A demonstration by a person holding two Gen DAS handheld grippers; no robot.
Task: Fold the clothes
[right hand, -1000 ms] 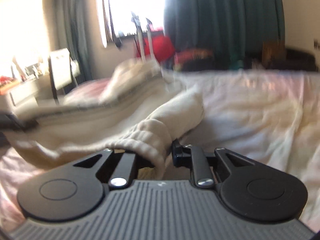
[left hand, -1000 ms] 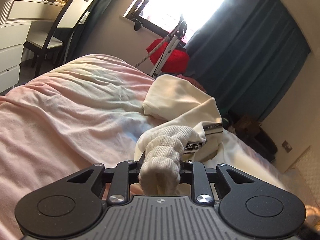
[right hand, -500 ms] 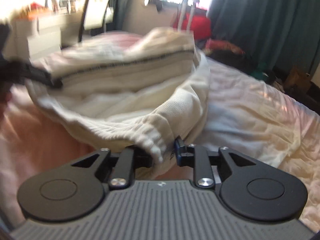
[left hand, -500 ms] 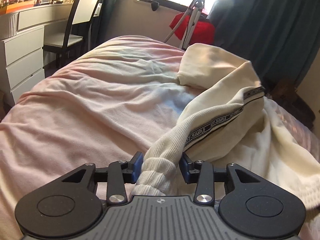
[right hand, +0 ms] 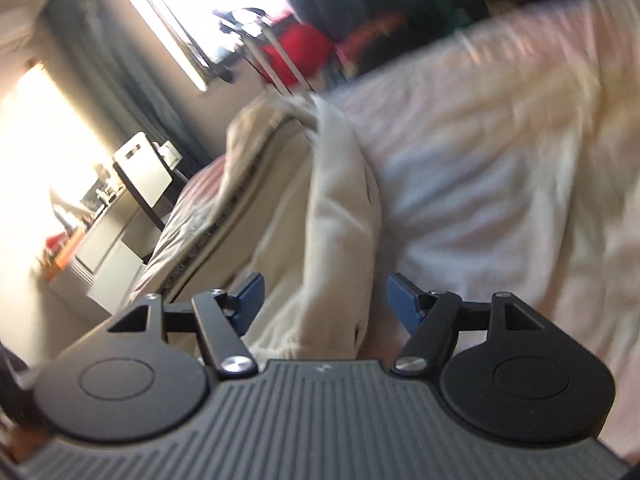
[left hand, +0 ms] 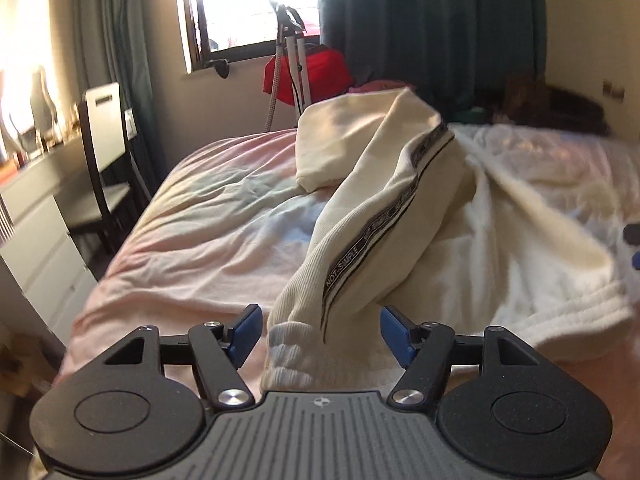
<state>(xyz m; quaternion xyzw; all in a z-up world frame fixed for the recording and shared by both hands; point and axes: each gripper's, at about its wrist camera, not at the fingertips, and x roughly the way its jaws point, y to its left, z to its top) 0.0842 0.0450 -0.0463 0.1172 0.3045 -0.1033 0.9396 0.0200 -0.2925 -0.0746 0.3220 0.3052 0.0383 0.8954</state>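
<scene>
A cream sweatshirt [left hand: 400, 184] with a black lettered stripe down its sleeve lies bunched on the pink bed [left hand: 192, 216]. My left gripper [left hand: 322, 334] is open; the ribbed sleeve cuff [left hand: 292, 356] lies loose between its blue pads. My right gripper [right hand: 324, 300] is open too, with cream fabric [right hand: 332, 216] of the same sweatshirt lying between its fingers. The right wrist view is tilted and blurred. The right gripper's tip shows at the right edge of the left wrist view [left hand: 634, 244].
A chair [left hand: 104, 160] and white drawers [left hand: 40, 264] stand left of the bed. A red bag [left hand: 316, 72] and a metal stand [left hand: 294, 56] sit under the window. Dark curtains [left hand: 432, 28] hang behind. Dark clutter [left hand: 552, 104] lies at the far right.
Both grippers have opened and let go of the sweatshirt cuffs. The garment has dropped onto the bed. The right gripper has rolled to a tilt.
</scene>
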